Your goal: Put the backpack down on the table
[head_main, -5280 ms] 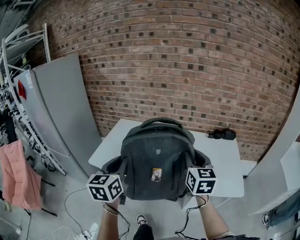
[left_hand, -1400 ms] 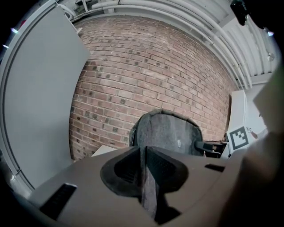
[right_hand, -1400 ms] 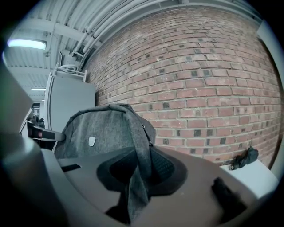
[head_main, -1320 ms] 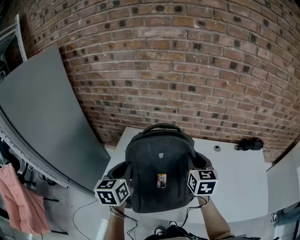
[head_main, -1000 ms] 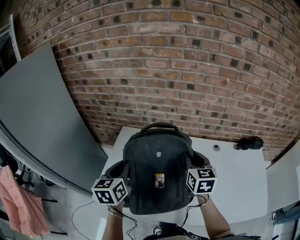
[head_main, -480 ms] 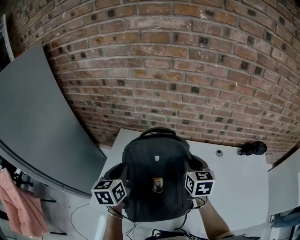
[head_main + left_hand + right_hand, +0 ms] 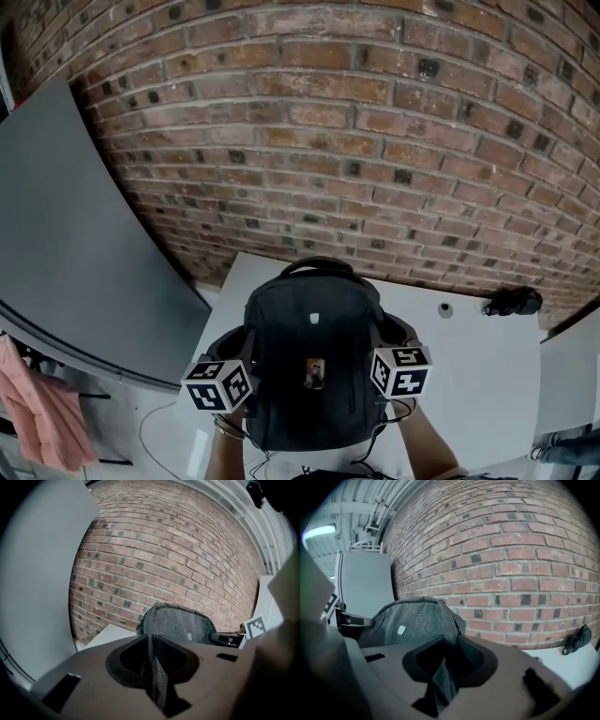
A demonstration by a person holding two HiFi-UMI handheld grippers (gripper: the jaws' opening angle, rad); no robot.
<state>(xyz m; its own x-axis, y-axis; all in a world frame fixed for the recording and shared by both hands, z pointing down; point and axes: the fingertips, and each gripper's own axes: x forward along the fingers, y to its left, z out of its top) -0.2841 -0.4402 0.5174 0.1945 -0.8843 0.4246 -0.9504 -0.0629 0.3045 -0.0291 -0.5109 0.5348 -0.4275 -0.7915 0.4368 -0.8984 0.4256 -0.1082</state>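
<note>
A dark grey backpack (image 7: 314,347) stands upright between my two grippers, over the near part of the white table (image 7: 478,375). Whether its base touches the tabletop I cannot tell. My left gripper (image 7: 246,354) is shut on a grey fabric strap (image 7: 159,684) at the pack's left side. At the right side, my right gripper (image 7: 382,339) is shut on another strap (image 7: 440,681). The backpack (image 7: 178,623) fills the middle of the left gripper view, past the left gripper (image 7: 152,658). In the right gripper view the backpack (image 7: 412,618) lies left of centre, beyond the right gripper (image 7: 447,660).
A brick wall (image 7: 356,141) rises right behind the table. A small black bundle (image 7: 511,301) and a small round item (image 7: 444,308) lie at the table's far right. A large grey panel (image 7: 75,244) leans on the left, with pink cloth (image 7: 37,412) below it.
Both grippers and the backpack have moved forward toward the wall and sunk a little over the table. The grip on both straps is unchanged.
</note>
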